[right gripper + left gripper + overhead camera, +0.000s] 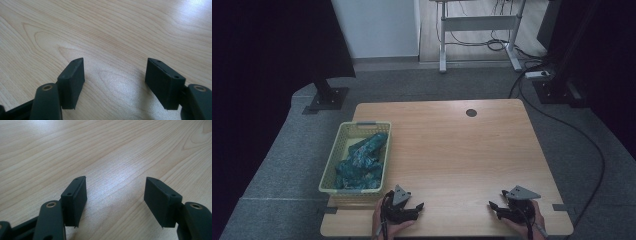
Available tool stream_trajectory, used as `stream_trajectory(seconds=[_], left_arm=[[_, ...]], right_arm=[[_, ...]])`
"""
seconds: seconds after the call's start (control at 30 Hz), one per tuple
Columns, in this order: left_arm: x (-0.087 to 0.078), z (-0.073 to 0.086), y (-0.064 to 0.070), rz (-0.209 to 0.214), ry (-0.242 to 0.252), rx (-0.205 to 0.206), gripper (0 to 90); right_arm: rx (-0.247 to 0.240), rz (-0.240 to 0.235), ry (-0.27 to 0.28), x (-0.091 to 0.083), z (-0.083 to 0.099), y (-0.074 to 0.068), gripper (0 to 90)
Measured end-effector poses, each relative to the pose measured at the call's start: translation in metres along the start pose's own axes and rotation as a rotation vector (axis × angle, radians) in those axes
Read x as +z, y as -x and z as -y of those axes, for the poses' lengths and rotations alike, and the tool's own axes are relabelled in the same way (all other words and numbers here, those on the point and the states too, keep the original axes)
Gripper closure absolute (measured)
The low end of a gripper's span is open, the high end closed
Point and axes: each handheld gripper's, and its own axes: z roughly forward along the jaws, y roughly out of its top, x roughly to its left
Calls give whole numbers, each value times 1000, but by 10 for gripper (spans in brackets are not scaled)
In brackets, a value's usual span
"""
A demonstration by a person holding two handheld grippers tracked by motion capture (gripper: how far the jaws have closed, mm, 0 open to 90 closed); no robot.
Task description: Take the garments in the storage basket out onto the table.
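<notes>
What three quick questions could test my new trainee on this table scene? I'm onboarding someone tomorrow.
1. True or false: the left hand-held gripper is open.
2. What lies in the basket: A) teal cloth B) bottles C) nothing?
3. Which hand-held gripper is nearer the basket?

Key:
1. True; the jaws stand apart over bare table.
2. A.
3. The left one; the right hand-held gripper is at the other front corner.

Dim light leaves the room black around the evenly lit table (452, 145), while soft glare whitens its grain and blurred shadows pool beneath close jaws.
</notes>
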Motion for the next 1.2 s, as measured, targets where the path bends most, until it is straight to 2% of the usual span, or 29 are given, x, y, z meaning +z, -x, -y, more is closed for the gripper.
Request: stream_trajectory(seconds=[0.1,0.23,0.43,0.8,0.93,1.2], left_arm=[[1,0,2,-10,-7,21,323],[3,-1,9,-48,-24,73,308],[4,-2,9,-41,-27,80,292],[4,-2,9,-40,-26,77,285],[4,-3,6,-28,-24,73,292],[3,-3,-1,13,-10,28,300]], right_arm=[[1,-1,0,0,0,0,306],[2,-3,0,0,0,0,305],[5,1,0,0,0,0,305],[14,13,0,1,-1,1,305],[14,13,0,1,-1,1,305],[14,13,0,1,-1,1,305]])
